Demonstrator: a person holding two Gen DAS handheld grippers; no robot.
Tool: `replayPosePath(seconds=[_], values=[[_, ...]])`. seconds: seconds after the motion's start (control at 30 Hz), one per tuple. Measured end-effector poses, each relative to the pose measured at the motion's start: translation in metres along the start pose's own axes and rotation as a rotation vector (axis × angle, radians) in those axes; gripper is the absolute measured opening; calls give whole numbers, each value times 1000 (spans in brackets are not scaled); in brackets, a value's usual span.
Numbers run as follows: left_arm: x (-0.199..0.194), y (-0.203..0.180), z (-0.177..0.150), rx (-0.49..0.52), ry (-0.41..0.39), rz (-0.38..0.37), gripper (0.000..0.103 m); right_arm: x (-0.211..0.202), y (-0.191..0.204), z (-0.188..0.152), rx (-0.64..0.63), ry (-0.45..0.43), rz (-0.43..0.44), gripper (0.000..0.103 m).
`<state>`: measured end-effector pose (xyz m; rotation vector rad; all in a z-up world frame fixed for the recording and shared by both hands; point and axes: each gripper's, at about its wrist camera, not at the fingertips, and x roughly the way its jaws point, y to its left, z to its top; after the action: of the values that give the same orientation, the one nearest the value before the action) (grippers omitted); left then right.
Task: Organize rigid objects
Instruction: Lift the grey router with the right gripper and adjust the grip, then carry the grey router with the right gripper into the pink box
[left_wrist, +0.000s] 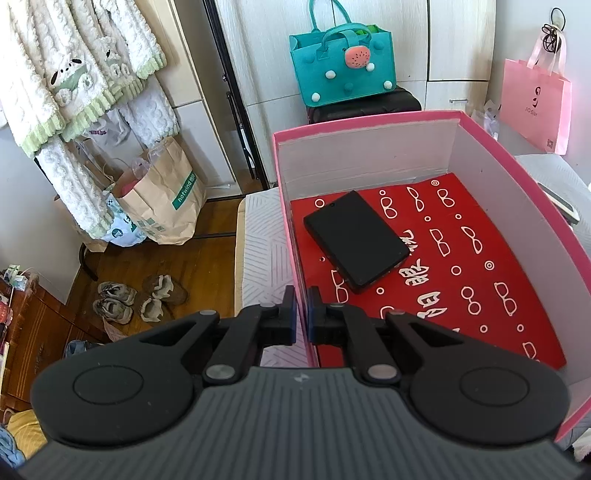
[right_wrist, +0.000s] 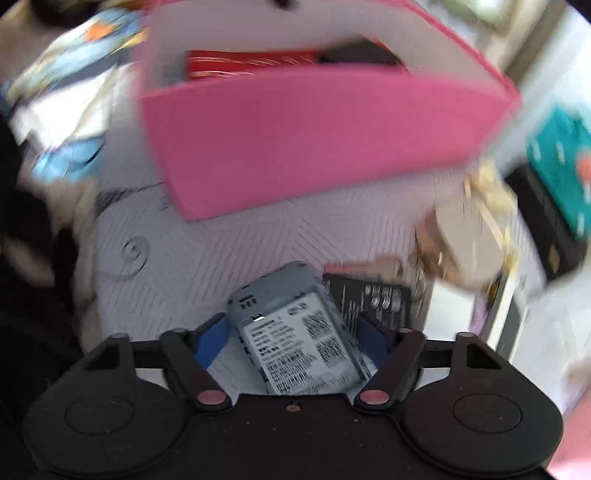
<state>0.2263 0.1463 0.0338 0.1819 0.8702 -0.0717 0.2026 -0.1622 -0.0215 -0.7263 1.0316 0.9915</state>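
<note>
The right gripper (right_wrist: 295, 332) is closed on a grey hard drive (right_wrist: 295, 332), label side up, its blue pads (right_wrist: 208, 341) pressing the two long edges; the view is motion-blurred, so fine detail is unreliable. Straight ahead of these fingers, and apart from them, stands the near wall of the pink box (right_wrist: 314, 147), with white bedding (right_wrist: 221, 251) between. The step in hand appears to be the carry of the drive toward the box. A black labelled item (right_wrist: 373, 299) lies just beyond the drive's right edge, and a beige item (right_wrist: 469, 243) sits further off to the front right; whether the black one touches the drive cannot be told. The left gripper (left_wrist: 301, 310) holds nothing visible: its jaws stand nearly together, a narrow slit between them, straddling the near-left wall of the pink box (left_wrist: 288, 229); whether they pinch that wall cannot be told. Ahead and slightly right of it a black flat device (left_wrist: 356, 240) rests on the red patterned liner (left_wrist: 480, 258). The next move probably calls for raising the drive above the pink rim before advancing and lowering. Open liner lies to the right of and nearer than the black device; the box walls are tall, so a low approach risks striking the rim.
</note>
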Motion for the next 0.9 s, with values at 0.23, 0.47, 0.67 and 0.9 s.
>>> replayPosePath(seconds=[0.23, 0.47, 0.67, 0.9], values=[[0, 3, -1, -7, -4, -20, 5, -12, -27, -18, 418, -43, -44, 68], [-1, 8, -1, -24, -2, -47, 6, -20, 2, -48, 343, -46, -91, 82], [0, 3, -2, -12, -7, -32, 5, -24, 8, -49, 454, -56, -159, 67], [-1, 5, -2, -18, -7, -40, 5, -21, 2, -55, 508, -107, -126, 66]])
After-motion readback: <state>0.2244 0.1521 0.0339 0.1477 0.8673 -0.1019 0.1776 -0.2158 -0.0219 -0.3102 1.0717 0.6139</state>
